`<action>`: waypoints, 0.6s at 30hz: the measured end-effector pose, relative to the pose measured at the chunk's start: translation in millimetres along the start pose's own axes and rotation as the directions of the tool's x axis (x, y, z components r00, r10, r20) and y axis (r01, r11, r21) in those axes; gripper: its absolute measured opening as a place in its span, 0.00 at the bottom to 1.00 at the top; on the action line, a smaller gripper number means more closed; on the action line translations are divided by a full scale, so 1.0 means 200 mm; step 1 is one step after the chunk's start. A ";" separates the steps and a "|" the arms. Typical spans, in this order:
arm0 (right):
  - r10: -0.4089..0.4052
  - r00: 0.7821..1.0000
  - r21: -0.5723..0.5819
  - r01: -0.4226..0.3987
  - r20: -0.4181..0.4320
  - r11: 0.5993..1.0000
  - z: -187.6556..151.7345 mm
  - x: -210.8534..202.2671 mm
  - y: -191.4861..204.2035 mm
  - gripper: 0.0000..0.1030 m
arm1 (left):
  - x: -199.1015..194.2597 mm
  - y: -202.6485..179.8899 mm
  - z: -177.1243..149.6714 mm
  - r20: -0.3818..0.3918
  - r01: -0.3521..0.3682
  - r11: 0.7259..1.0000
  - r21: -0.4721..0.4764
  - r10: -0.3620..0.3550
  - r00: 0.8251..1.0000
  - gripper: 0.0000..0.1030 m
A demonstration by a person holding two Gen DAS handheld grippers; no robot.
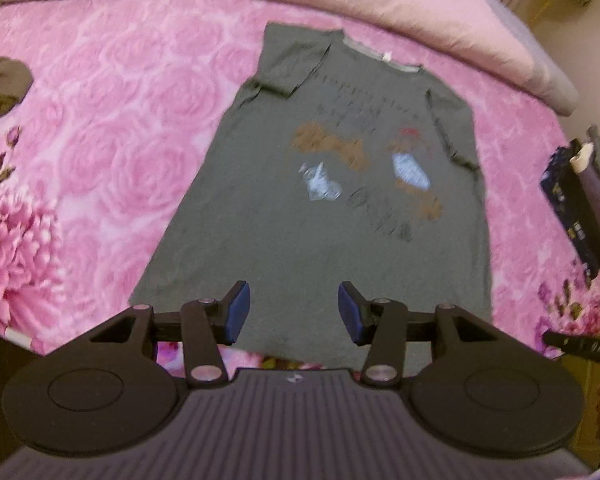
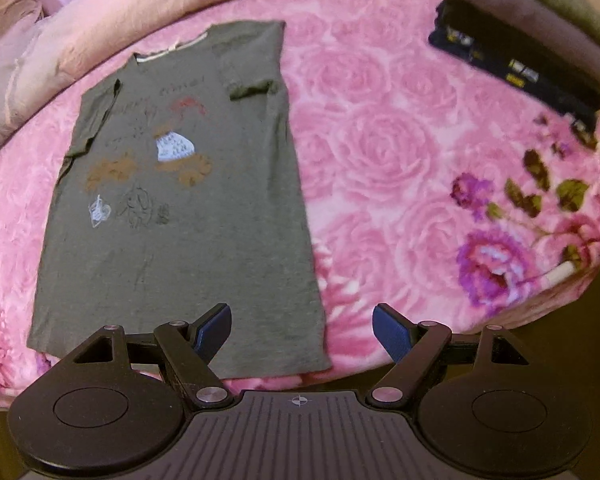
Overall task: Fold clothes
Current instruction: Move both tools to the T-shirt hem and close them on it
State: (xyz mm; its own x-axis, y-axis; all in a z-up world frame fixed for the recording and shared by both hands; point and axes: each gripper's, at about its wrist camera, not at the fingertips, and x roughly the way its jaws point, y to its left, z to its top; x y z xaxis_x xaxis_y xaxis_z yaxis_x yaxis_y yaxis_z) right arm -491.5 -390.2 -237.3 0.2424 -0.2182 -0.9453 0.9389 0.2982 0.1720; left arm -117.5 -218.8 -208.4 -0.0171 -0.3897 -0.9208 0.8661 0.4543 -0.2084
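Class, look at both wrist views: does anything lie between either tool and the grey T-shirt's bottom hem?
Nothing visible does. The left tool and right tool, both open, hang over the T-shirt near its hem, with only pink bedspread around.

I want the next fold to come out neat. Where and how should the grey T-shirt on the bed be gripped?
Take the grey T-shirt by its bottom hem, one near corner per gripper, coming down from above at the bed's near edge. It lies flat, sleeves already folded in, hem nearest, so lifting both corners toward the collar would likely halve it. Left gripper and right gripper hang open.
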 end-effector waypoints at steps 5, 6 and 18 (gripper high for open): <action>0.065 0.997 0.042 -0.064 -0.031 0.997 -0.02 0.18 -0.11 0.78 | 0.14 0.16 -0.06 -0.006 -0.047 0.999 -0.011 0.047 0.999 0.43; 0.077 0.996 0.051 -0.075 -0.033 0.996 -0.02 0.22 -0.13 0.78 | 0.17 0.21 -0.06 0.001 -0.049 0.999 -0.010 0.049 0.999 0.43; 0.282 0.953 0.122 -0.295 0.108 0.948 -0.07 0.56 -0.34 0.78 | 0.54 0.70 -0.04 0.127 0.035 0.996 0.086 -0.046 0.991 0.39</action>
State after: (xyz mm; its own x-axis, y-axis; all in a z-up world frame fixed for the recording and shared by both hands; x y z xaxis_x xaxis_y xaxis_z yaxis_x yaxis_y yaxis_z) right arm -531.5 -422.4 -358.7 0.5226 -0.2246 -0.8225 0.8483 0.2336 0.4752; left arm -1.4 -190.8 -338.9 0.0063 -0.5085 -0.8610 0.9048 0.3696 -0.2117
